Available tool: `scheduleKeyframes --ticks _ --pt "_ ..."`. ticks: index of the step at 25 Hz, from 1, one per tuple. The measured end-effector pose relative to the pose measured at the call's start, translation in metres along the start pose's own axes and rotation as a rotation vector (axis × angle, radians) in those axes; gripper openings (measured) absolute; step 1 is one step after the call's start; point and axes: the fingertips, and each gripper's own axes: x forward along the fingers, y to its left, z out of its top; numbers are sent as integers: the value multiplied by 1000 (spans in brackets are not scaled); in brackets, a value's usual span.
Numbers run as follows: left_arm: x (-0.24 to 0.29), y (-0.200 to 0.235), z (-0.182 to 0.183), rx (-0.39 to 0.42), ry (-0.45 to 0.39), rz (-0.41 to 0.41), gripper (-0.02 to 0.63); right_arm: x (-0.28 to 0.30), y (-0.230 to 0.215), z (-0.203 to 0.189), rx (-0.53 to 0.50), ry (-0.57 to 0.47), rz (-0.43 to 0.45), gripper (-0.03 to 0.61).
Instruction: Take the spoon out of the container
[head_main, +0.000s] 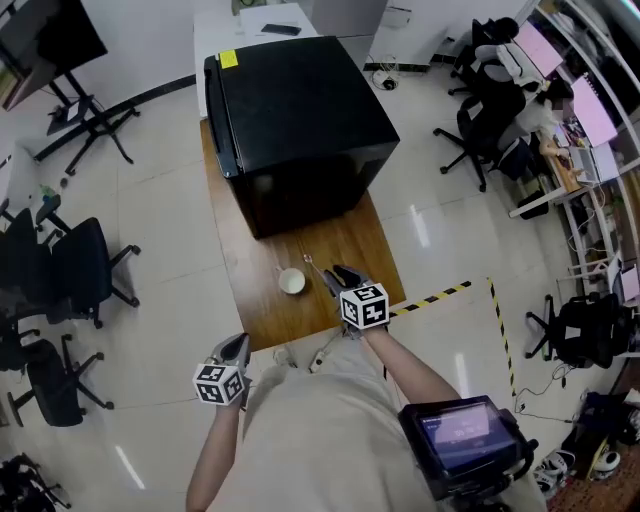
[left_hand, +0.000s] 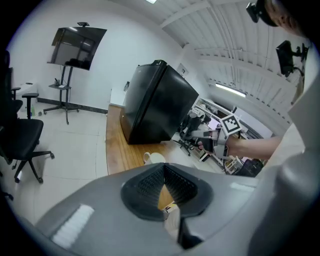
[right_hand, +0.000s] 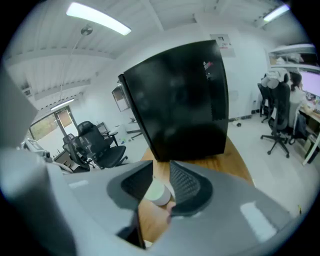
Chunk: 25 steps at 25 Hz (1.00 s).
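Wooden table (head_main: 345, 240) carries a black mini fridge (head_main: 300, 110) at its far end and a small white cup (head_main: 291, 281) on the bare part in front of it. A thin pale spoon (head_main: 312, 266) shows just beside the cup, between it and the tips of the right gripper (head_main: 340, 272). It is too small to tell whether it touches either one.

In the right gripper view the right gripper (right_hand: 161, 170) has its two ribbed pads standing a moderate way apart. Nothing is pinched between them, and the cup (right_hand: 159, 192) sits on the wood just beyond the gap.

The left gripper (head_main: 238, 342) hangs off the near edge of the table, well apart from the cup. In the left gripper view its (left_hand: 163, 172) pads meet at their tips, leaving only a small wedge of daylight behind, and they hold nothing. The cup (left_hand: 155, 158) and the fridge (left_hand: 155, 100) lie ahead of it.
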Motion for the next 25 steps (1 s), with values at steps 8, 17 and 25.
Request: scheduleKeyframes --ticks 8,17,25 --pt "-22 29 -26 -24 12 37 3 -65 12 -40 28 9 16 86" --pt "-18 -16 -41 -17 -35 117 3 -110 17 -63 9 -43 166 84" --pt "19 -149 -71 41 -16 102 3 -213 -47 -38 107 -255 189 72"
